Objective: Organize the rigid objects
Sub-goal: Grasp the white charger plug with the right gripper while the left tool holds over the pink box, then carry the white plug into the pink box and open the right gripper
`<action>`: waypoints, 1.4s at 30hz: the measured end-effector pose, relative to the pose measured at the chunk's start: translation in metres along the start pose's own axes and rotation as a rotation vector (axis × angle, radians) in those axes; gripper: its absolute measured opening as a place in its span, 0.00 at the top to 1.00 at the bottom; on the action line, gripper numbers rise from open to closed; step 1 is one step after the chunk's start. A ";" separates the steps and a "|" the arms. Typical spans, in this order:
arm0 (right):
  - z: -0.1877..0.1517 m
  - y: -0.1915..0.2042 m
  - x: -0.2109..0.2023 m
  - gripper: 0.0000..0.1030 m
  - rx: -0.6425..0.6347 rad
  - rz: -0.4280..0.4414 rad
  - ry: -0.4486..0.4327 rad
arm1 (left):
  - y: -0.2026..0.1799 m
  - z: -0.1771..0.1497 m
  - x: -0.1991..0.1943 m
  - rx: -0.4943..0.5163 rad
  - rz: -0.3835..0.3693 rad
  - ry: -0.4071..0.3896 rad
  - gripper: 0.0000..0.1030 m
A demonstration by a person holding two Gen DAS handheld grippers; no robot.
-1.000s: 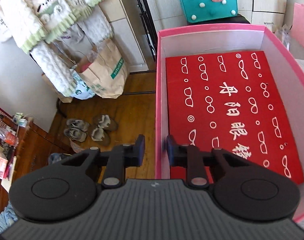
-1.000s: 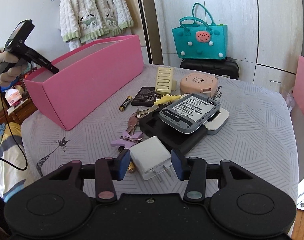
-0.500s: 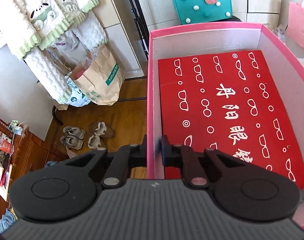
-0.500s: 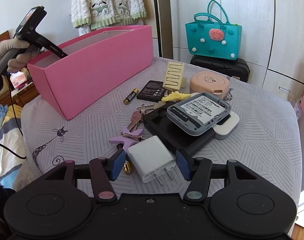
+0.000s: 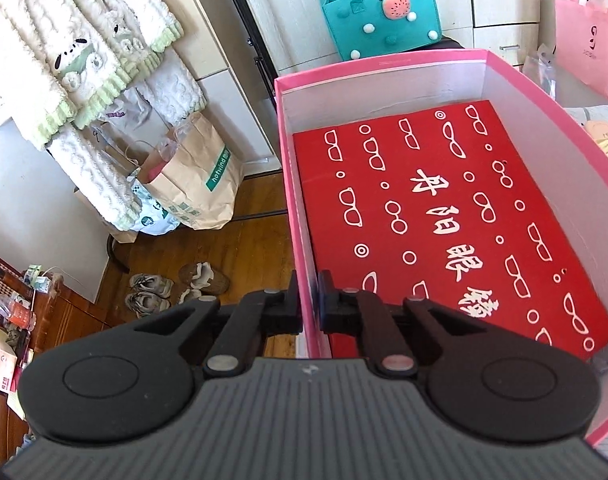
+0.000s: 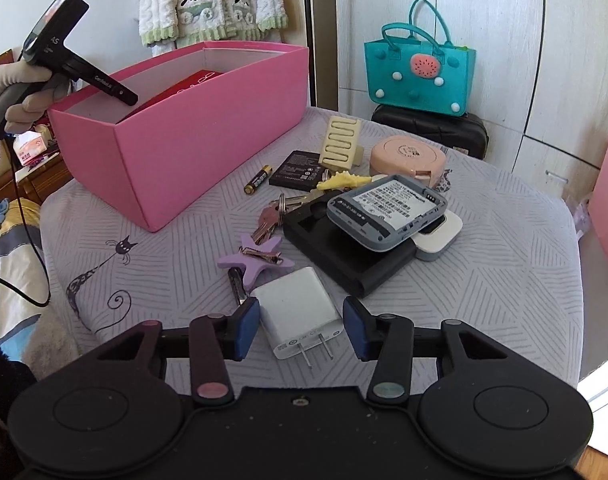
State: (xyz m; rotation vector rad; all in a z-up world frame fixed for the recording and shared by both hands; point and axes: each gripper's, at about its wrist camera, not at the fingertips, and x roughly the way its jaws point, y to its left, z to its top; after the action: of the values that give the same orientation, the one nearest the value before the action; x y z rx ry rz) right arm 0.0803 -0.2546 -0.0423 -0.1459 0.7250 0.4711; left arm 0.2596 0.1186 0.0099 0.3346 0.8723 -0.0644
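Observation:
My left gripper (image 5: pixel 309 300) is shut on the left wall of the pink box (image 5: pixel 294 184), one finger outside, one inside. A red patterned case (image 5: pixel 444 216) lies flat in the box. In the right wrist view the pink box (image 6: pixel 192 120) stands at the table's back left, with the left gripper (image 6: pixel 128 98) at its rim. My right gripper (image 6: pixel 302 330) is open around a white plug charger (image 6: pixel 298 312) on the table, fingers apart from its sides.
Behind the charger lie a purple star keyring with keys (image 6: pixel 256 258), a black tray (image 6: pixel 344 244), a grey router (image 6: pixel 388 210), a white device (image 6: pixel 440 236), a battery (image 6: pixel 258 179), a black battery pack (image 6: pixel 300 168), a cream holder (image 6: pixel 340 142) and a pink round case (image 6: pixel 408 158). The table edge is close in front.
My left gripper closed onto the pink box's left wall and the box shifted with it. My right gripper moved slightly forward around the charger.

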 end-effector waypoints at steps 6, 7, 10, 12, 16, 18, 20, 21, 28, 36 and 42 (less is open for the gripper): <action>-0.002 -0.002 0.001 0.49 -0.008 0.018 -0.005 | -0.008 -0.001 -0.007 0.034 0.017 -0.043 0.94; -0.002 -0.002 0.002 0.47 -0.019 0.021 -0.007 | -0.010 -0.002 -0.008 0.041 0.019 -0.051 0.94; -0.003 -0.001 0.009 0.45 -0.045 0.028 0.001 | -0.011 -0.002 -0.009 0.044 0.012 -0.059 0.94; -0.005 0.001 0.015 0.46 -0.059 0.024 0.012 | -0.011 -0.003 -0.011 0.040 0.000 -0.061 0.94; -0.004 -0.010 0.016 0.48 0.008 0.009 0.000 | -0.006 -0.010 -0.013 0.035 -0.012 -0.055 0.93; -0.003 -0.019 0.011 0.48 0.049 0.016 -0.025 | -0.004 -0.012 -0.010 0.026 -0.016 -0.047 0.93; 0.000 -0.023 0.007 0.49 0.074 0.019 -0.044 | -0.007 -0.015 -0.007 0.022 -0.003 -0.042 0.93; 0.001 -0.022 0.005 0.51 0.074 0.021 -0.053 | -0.009 -0.017 -0.007 0.025 0.012 -0.044 0.93; 0.012 -0.008 0.007 0.54 0.007 0.015 -0.038 | -0.027 -0.034 -0.021 0.105 0.052 -0.096 0.92; 0.011 -0.002 0.014 0.54 0.035 -0.019 0.004 | -0.010 -0.034 -0.025 0.118 -0.013 -0.113 0.92; 0.016 0.000 0.008 0.54 0.066 -0.070 -0.026 | -0.002 -0.025 -0.010 0.044 -0.021 -0.081 0.92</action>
State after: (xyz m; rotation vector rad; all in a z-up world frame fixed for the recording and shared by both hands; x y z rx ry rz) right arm 0.0948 -0.2467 -0.0352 -0.1028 0.7065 0.3818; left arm 0.2342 0.1236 0.0018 0.3619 0.7951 -0.1159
